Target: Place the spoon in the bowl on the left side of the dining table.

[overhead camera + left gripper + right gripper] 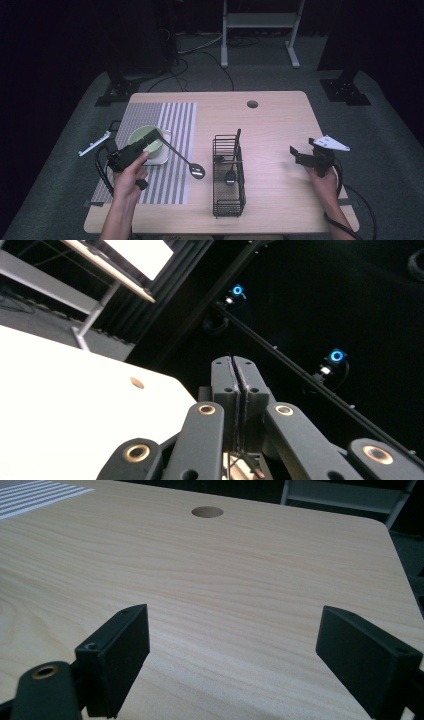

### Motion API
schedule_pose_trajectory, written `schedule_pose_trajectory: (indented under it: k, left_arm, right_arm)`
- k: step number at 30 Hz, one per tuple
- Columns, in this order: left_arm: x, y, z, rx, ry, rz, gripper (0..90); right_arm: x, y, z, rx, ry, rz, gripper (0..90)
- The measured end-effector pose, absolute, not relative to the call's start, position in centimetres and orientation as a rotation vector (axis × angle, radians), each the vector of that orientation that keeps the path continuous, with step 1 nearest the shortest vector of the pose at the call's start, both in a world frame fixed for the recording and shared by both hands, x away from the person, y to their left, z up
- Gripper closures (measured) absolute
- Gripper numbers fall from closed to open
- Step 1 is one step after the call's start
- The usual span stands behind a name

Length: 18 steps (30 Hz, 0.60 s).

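Left gripper jaws pinched tight on a black ladle handle, bowl end hanging beyond jaws toward the wire rack; right gripper jaws wide, empty over tabletop; keep grip firm, swing slow w/ bowl end clearing rack rim.

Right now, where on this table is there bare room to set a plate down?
Widest bare wood lies between the wire rack and the right tool, running back to the cable hole. The striped mat side is crowded: bowl, ladle, left tool.
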State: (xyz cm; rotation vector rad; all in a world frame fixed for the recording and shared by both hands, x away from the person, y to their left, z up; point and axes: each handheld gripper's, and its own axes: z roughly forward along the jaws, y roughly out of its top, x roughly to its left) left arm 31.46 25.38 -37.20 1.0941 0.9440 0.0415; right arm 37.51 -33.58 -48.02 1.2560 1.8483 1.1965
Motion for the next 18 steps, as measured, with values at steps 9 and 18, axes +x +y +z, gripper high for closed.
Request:
schedule_pose_trajectory:
  k: [9, 18]
  left_arm:
    - [32.0, 27.2, -38.4, 1.064, 0.991, 0.101, 89.1]
    - [32.4, 28.3, -39.6, 1.019, 1.029, 0.131, 89.0]
  right_arm:
    - [37.5, -33.5, -48.0, 1.257, 1.851, 1.191, 12.9]
    - [37.6, -33.4, -48.0, 1.258, 1.853, 1.175, 12.9]
